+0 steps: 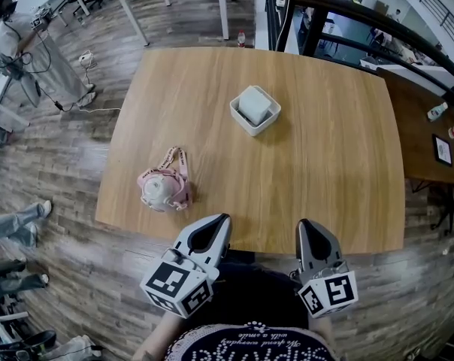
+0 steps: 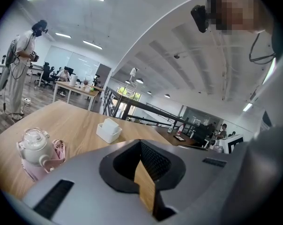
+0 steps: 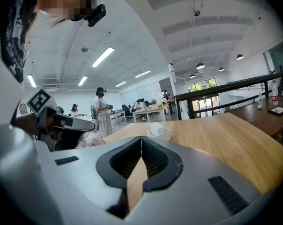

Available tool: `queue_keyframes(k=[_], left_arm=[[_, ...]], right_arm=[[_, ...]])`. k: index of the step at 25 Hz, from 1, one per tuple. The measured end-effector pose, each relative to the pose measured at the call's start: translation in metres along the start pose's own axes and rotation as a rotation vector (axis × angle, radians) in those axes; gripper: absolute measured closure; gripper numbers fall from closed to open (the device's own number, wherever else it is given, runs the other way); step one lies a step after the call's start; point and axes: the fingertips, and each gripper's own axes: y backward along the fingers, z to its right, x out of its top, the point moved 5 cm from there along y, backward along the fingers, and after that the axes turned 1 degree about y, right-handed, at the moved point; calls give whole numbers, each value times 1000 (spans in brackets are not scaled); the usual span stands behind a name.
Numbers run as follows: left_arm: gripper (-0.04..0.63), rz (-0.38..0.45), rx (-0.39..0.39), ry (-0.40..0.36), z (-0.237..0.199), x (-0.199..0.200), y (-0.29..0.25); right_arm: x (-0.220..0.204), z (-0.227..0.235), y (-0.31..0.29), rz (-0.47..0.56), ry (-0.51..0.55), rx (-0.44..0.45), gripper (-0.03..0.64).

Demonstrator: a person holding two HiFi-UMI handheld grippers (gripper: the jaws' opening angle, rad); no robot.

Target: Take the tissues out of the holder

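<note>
A white square holder [image 1: 249,119] with a folded stack of white tissues [image 1: 254,104] standing in it sits on the wooden table [image 1: 325,164], a little beyond its middle. Both grippers hover at the near edge, well short of the holder. My left gripper [image 1: 224,218] is shut with nothing in it, and my right gripper [image 1: 308,222] is shut and empty as well. In the left gripper view the holder [image 2: 107,133] lies far ahead of the shut jaws [image 2: 140,143]. The right gripper view shows the holder [image 3: 159,134] straight ahead beyond the shut jaws [image 3: 141,139].
A pink and white object with a strap [image 1: 164,189] lies near the table's front left, just ahead of the left gripper. A darker table [image 1: 426,138] with bottles and a tablet adjoins at the right. People stand on the floor at the left.
</note>
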Motion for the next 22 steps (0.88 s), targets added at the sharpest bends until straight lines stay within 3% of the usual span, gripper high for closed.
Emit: queue_keyframes(k=[22], left_arm=[[591, -51, -31, 35, -49, 28, -22]], right_arm=[[11, -11, -34, -66, -3, -80, 604]])
